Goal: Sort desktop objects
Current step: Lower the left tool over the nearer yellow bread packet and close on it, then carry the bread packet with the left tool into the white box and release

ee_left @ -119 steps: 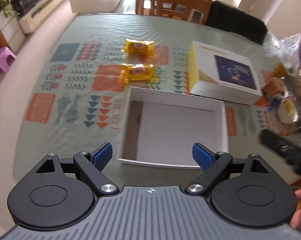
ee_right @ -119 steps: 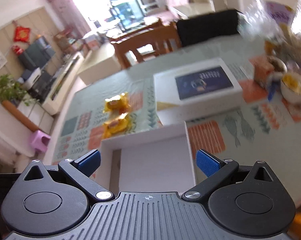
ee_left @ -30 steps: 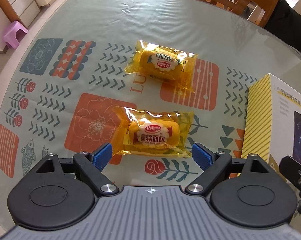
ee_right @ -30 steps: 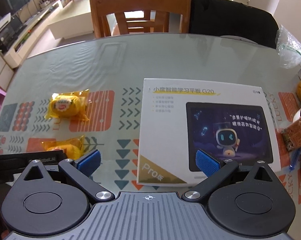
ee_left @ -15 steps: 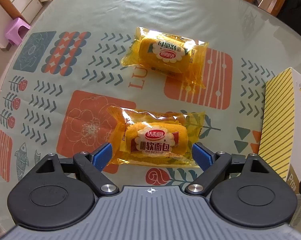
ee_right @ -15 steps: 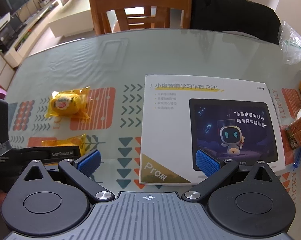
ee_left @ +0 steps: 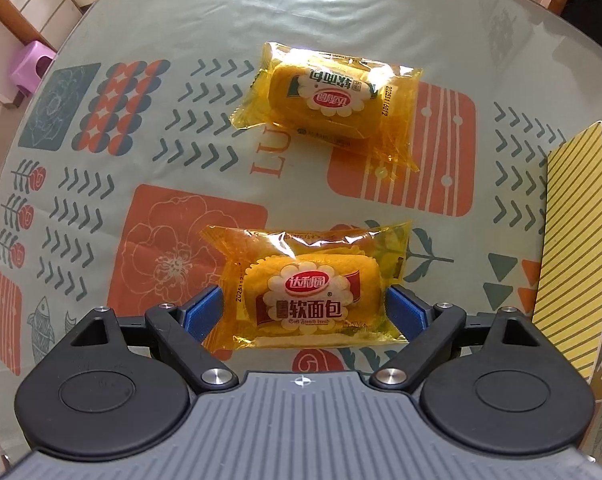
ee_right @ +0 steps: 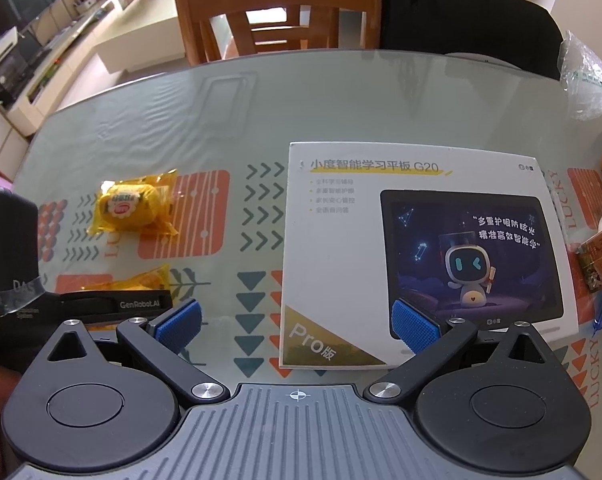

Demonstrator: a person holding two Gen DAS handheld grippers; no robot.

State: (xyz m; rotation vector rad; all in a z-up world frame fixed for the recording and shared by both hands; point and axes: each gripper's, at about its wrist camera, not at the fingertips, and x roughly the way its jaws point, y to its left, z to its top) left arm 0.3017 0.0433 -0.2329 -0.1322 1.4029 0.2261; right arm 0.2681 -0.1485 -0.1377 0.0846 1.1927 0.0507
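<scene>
The near bread packet (ee_left: 307,292) lies flat on the patterned table (ee_left: 181,20), directly between the two blue pads of the left gripper (ee_left: 304,312), and this is the relation on which the coming move is judged to turn. The packet's long axis runs left to right, straight across the gap, so that its crimped ends face the pads (ee_left: 203,312), one end to each. The jaws are spread wide and nothing is gripped yet; whether the pads already touch the wrapper's edges cannot be told, but the loaf itself is clearly not squeezed. A closing of the jaws would therefore press the packet along its length, and the soft wrapper ends would probably crumple before the loaf is met. A second bread packet (ee_left: 327,104) is seen farther off on the table, slightly to the right, well apart from the first and with its print turned the other way. The right gripper (ee_right: 297,322) is held over the table near the white tablet box (ee_right: 417,248), with its jaws likewise wide apart and empty; the box's near left corner lies between its pads. The left gripper is plainly the nearer to the bread, and in the right wrist view both packets lie off to the left of that gripper.
</scene>
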